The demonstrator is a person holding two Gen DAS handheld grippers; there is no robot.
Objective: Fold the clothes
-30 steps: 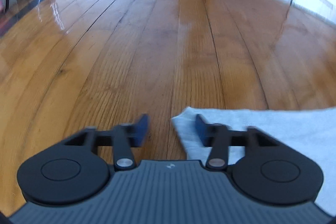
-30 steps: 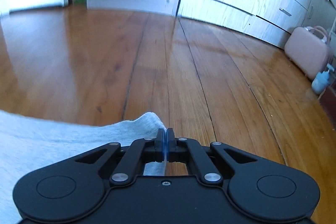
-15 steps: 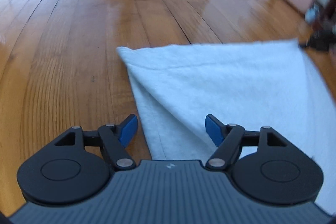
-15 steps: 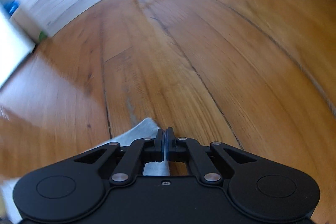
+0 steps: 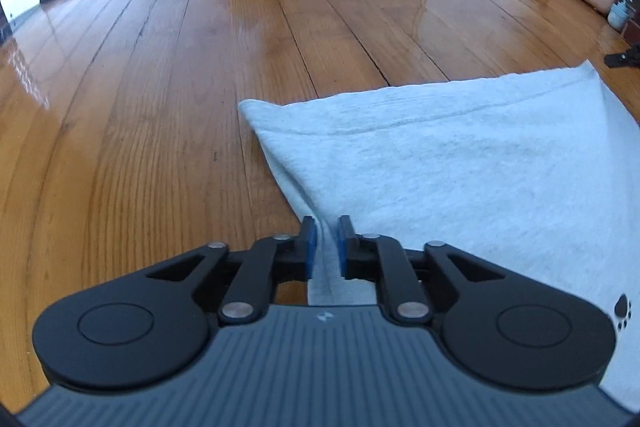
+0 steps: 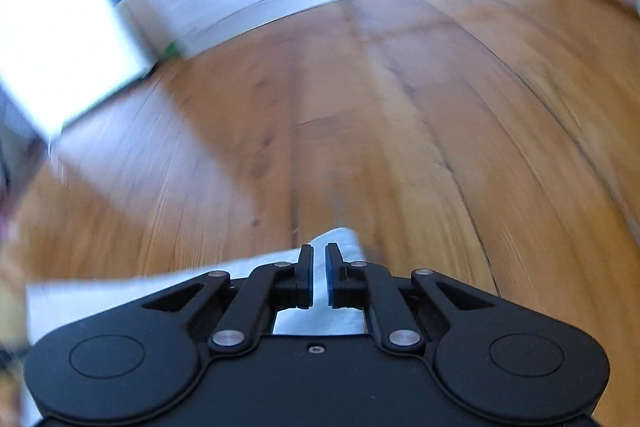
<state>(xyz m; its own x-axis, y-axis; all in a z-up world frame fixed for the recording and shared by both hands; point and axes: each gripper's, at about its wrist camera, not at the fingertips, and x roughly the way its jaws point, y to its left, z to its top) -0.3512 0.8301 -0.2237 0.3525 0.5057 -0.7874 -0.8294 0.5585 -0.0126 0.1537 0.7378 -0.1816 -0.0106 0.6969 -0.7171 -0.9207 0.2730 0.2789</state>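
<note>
The light grey garment [image 5: 460, 163] lies on the wooden floor [image 5: 160, 87]. The left gripper [image 5: 325, 243] pinches its side edge. The right gripper [image 6: 317, 275] is a little open over a corner. The thin cloth could slip out.

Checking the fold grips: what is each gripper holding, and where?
Left gripper: fingers close around the grey garment's side edge, small gap. Right gripper: fingers slightly parted around its corner; grip unclear.

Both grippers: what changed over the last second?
The left gripper was wide open and has closed down onto the edge of the light grey garment. The right gripper was pinched on a corner and has parted slightly. The garment still lies on the wooden floor.
</note>
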